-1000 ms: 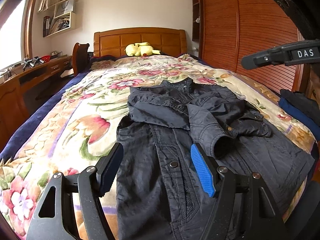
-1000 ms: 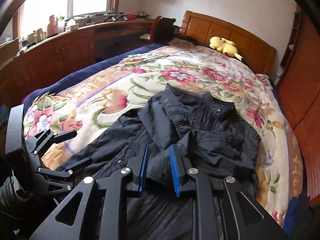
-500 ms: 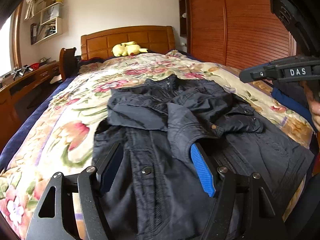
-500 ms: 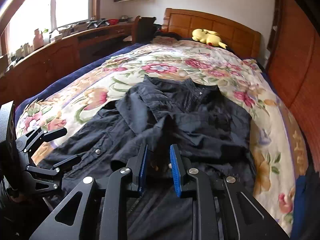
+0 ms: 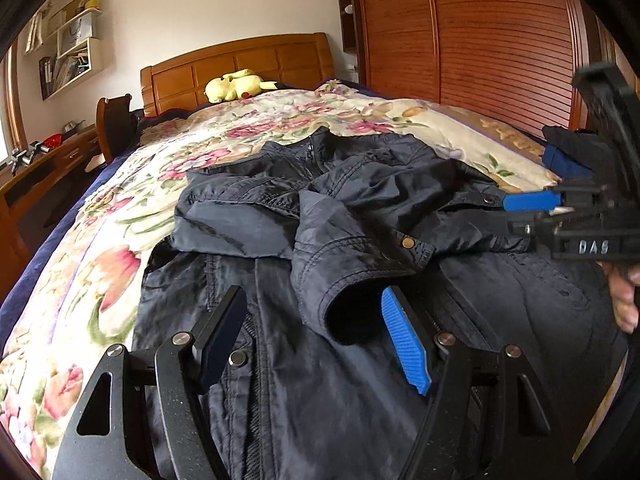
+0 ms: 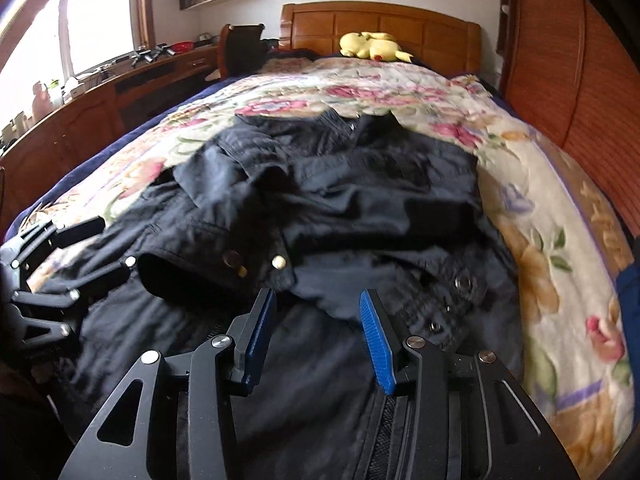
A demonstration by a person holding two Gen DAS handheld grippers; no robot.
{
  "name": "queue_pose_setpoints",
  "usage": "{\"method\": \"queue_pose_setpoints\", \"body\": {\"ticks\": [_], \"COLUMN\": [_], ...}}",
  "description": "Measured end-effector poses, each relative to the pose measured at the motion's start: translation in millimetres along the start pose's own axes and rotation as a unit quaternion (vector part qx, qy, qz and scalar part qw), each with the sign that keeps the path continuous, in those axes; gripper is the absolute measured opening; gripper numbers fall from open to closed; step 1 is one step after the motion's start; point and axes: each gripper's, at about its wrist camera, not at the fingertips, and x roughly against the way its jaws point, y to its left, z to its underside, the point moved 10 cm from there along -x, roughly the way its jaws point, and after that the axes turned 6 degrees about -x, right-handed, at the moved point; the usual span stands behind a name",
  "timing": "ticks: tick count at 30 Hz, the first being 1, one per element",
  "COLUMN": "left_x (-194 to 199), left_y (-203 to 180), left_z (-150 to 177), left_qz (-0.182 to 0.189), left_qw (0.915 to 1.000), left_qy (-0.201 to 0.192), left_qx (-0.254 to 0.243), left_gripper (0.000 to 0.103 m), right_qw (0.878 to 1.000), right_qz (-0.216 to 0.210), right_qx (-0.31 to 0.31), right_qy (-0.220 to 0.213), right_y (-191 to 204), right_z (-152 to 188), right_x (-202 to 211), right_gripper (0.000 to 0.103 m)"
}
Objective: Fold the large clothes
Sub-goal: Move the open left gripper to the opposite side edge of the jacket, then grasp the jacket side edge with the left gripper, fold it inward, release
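- The jacket [image 5: 360, 240], dark and large, lies on the bed [image 5: 100, 264] atop a flowered blanket [image 6: 532, 208], collar toward the headboard [image 5: 240, 64].
- Both sleeves are folded across its chest; one cuff [image 5: 352, 296] opens toward the near hem.
- Left claw [image 5: 316, 332] is spread wide, low over the jacket's lower front, pinching nothing; the cuff sits just ahead of its blue pad [image 5: 404, 344].
- Right claw [image 6: 316, 336] has just been opening; its jaws stand apart with jacket cloth below and between them, pads not pressing on it.
- In the left view the right claw shows at the jacket's right edge, a hand [image 5: 624, 300] behind it.
- A yellow plush [image 6: 374, 46] lies by the headboard.
- A wooden wardrobe [image 5: 480, 48] stands along one side of the bed.
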Motion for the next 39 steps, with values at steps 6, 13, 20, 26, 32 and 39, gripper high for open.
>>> {"method": "queue_pose_setpoints", "body": {"ticks": [6,13,20,26,32,39], "left_x": [-5,-7,-21,-26,-32,-29], "left_y": [-9,-29,-28,-23,-25,-13], "left_z": [-6,-11,-11,-9,-10,-27], "left_qz": [-0.007,0.005,-0.026,-0.038,-0.041,-0.025], "left_qw": [0.9997,0.9982,0.9935,0.9856,0.9769,0.9839], "left_qy": [-0.004,0.003,0.044,0.077,0.104,0.092], "left_qx": [-0.023,-0.06,-0.101,-0.146,-0.182,-0.151], "left_gripper": [0.071,0.069,0.067,0.056,0.041,0.005], "right_qw": [1.0,1.0,1.0,0.999,0.999,0.999], "right_qz": [0.002,-0.014,-0.014,-0.026,-0.032,-0.023], "right_qx": [-0.002,-0.006,0.004,-0.009,-0.024,-0.023], "right_qy": [-0.001,0.003,-0.005,-0.022,-0.03,-0.021], "right_y": [-11,-17,-15,-16,-19,-25], "right_z": [9,12,10,2,-1,5], "right_x": [-14,-19,-13,-3,0,-3], "right_gripper": [0.045,0.045,0.045,0.045,0.045,0.045]}}
